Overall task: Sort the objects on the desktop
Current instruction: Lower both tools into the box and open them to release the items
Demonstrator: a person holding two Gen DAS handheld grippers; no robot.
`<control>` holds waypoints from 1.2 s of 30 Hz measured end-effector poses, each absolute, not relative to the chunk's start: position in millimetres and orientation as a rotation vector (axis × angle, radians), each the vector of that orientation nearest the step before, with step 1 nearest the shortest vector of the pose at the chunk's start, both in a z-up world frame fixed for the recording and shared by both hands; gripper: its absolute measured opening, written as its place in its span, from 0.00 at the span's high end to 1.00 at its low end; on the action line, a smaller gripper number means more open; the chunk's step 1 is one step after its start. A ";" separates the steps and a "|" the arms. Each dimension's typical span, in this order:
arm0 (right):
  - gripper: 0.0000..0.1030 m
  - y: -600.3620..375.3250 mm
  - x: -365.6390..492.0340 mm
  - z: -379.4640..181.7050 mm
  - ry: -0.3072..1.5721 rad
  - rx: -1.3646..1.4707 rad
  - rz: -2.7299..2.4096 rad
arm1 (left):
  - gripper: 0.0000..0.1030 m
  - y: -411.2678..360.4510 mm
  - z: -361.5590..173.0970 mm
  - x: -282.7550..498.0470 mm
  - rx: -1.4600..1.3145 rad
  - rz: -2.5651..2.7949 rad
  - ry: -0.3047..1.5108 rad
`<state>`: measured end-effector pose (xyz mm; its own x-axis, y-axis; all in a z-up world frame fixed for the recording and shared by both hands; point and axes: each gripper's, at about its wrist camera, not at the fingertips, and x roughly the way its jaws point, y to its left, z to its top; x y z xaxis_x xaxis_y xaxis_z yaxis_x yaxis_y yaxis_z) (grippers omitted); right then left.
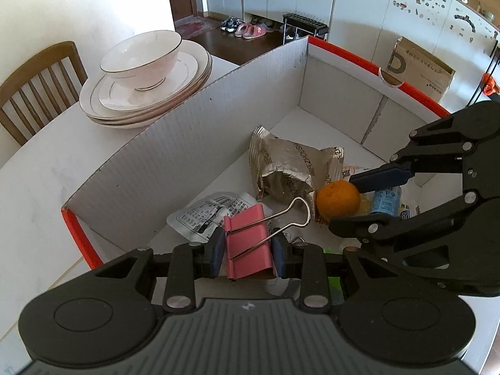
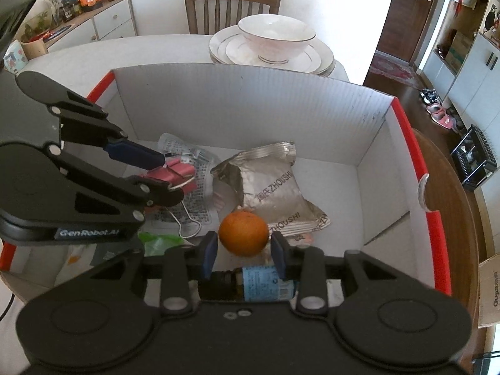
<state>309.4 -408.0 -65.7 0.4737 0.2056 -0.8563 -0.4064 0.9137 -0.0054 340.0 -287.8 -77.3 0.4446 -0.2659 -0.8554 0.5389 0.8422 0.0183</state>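
My left gripper (image 1: pixel 248 250) is shut on a pink binder clip (image 1: pixel 248 248) and holds it over the white cardboard box (image 1: pixel 187 125) with red rims. It also shows in the right wrist view (image 2: pixel 175 176) with the pink binder clip (image 2: pixel 178 173). My right gripper (image 2: pixel 243 251) has its jaws on either side of an orange (image 2: pixel 243 232), seemingly touching it, just above the box floor. In the left wrist view the right gripper (image 1: pixel 347 201) is next to the orange (image 1: pixel 337 201). A silver snack bag (image 2: pixel 275 192), a clear printed packet (image 2: pixel 193 187) and a blue-labelled bottle (image 2: pixel 262 282) lie in the box.
A bowl (image 1: pixel 140 59) on stacked plates (image 1: pixel 150 100) stands on the table behind the box. A wooden chair (image 1: pixel 34 87) is behind the table. A green item (image 2: pixel 159 242) lies in the box near the left gripper. A cabinet (image 2: pixel 93 22) with jars is far left.
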 end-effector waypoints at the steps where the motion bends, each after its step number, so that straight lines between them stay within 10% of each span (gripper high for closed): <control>1: 0.64 -408.7 309.7 -65.5 1.012 -0.217 0.377 | 0.70 -287.2 -77.1 339.9 0.304 -0.509 0.993; 7: 0.54 -415.9 306.9 -58.8 0.997 -0.193 0.383 | 0.69 -285.2 -72.2 331.9 0.302 -0.529 0.973; 15: 0.47 -425.3 297.1 -45.6 0.959 -0.172 0.396 | 0.41 -275.4 -56.7 317.3 0.261 -0.534 0.923; 36: 0.34 -433.8 248.2 1.6 0.821 -0.128 0.411 | 0.34 -246.3 -13.5 254.2 0.102 -0.519 0.773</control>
